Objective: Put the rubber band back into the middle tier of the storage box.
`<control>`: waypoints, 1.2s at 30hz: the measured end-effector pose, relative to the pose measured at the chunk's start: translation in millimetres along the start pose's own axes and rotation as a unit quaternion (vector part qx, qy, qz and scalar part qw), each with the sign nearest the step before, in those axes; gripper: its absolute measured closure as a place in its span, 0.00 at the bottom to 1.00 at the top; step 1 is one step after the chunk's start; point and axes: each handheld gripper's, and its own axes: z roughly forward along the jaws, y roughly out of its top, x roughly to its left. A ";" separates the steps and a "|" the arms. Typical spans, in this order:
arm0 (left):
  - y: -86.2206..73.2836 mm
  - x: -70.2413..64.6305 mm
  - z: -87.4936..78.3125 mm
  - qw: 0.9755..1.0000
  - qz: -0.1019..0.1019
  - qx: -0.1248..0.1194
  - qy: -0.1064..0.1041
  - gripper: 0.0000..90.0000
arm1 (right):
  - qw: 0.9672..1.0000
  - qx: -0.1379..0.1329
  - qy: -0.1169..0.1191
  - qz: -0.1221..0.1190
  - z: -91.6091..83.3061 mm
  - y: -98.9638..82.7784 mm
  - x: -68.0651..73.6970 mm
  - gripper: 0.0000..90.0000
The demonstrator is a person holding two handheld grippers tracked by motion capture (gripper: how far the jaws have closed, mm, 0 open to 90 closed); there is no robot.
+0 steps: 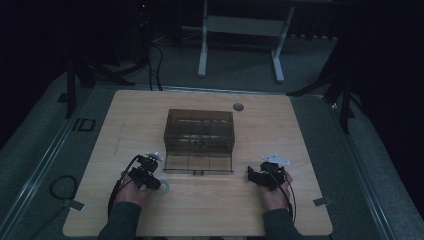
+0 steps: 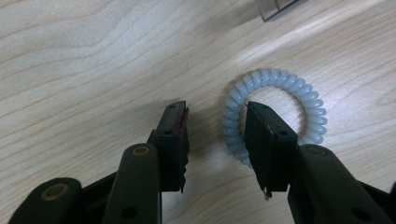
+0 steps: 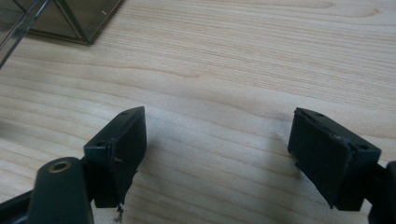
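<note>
Pale wood grain covers the tabletop (image 1: 210,210) in front of you, and a smoky see-through plastic box (image 1: 200,134) with inner dividers sits near its middle, its front panel folded down flat toward you. In the high view your left gripper (image 1: 148,172) is at about 7 o'clock from the box, close to its near left corner, and your right gripper (image 1: 261,173) is at about 4 o'clock from it, off its near right corner; the two are well apart, with bare wood between them. A pale bluish spiral hair tie (image 2: 275,107) lies flat on the wood just beside your left gripper, at its 4 o'clock in the high view. In the left gripper view the left gripper's fingers (image 2: 175,140) are moderately open and straddle one side of the ring: one finger stands outside it on bare wood, the other is over the hole in its middle, and the coil's near side runs between them, not pinched. In the right gripper view the right gripper's fingers (image 3: 123,149) are spread wide over bare wood and hold nothing, with a corner of the box at 11 o'clock.
</note>
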 end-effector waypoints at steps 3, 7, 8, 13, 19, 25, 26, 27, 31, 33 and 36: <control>0.3 0.2 0.0 1.000 -0.001 0.000 0.001 0.68 | 1.000 0.000 0.000 0.000 0.0 0.0 0.0 0.22; 0.2 1.4 -0.6 1.000 -0.001 0.003 0.001 0.75 | 1.000 0.000 0.000 0.000 0.1 0.0 0.0 0.22; 0.2 1.9 -0.9 1.000 0.000 0.005 0.000 0.77 | 1.000 0.000 0.001 0.000 0.1 0.1 0.0 0.22; 0.5 2.4 -1.0 1.000 0.002 0.012 -0.002 0.87 | 1.000 0.000 0.001 0.000 0.2 0.1 0.0 0.22; 2.0 1.3 -1.1 1.000 0.009 0.018 0.000 0.91 | 1.000 0.000 0.002 -0.001 0.5 0.3 0.0 0.22; 0.9 3.1 -4.2 1.000 0.007 0.013 -0.005 0.92 | 1.000 0.000 0.002 -0.001 0.5 0.4 0.1 0.22; 0.8 3.4 -5.4 1.000 0.009 0.013 -0.005 0.92 | 1.000 0.000 0.002 -0.001 0.5 0.4 0.0 0.22; 0.8 3.5 -6.4 1.000 0.010 0.012 -0.006 0.92 | 1.000 0.000 0.002 -0.002 0.5 0.4 0.0 0.22; 1.1 3.9 -11.0 1.000 0.007 0.004 -0.008 0.92 | 1.000 0.000 0.002 -0.002 0.6 0.4 0.0 0.22; 1.5 4.4 -13.6 1.000 0.007 0.003 -0.008 0.92 | 1.000 0.000 0.003 -0.002 0.6 0.5 0.0 0.22; 2.2 5.0 -16.9 1.000 0.009 0.001 -0.009 0.92 | 1.000 0.000 0.003 -0.002 0.7 0.5 -0.1 0.22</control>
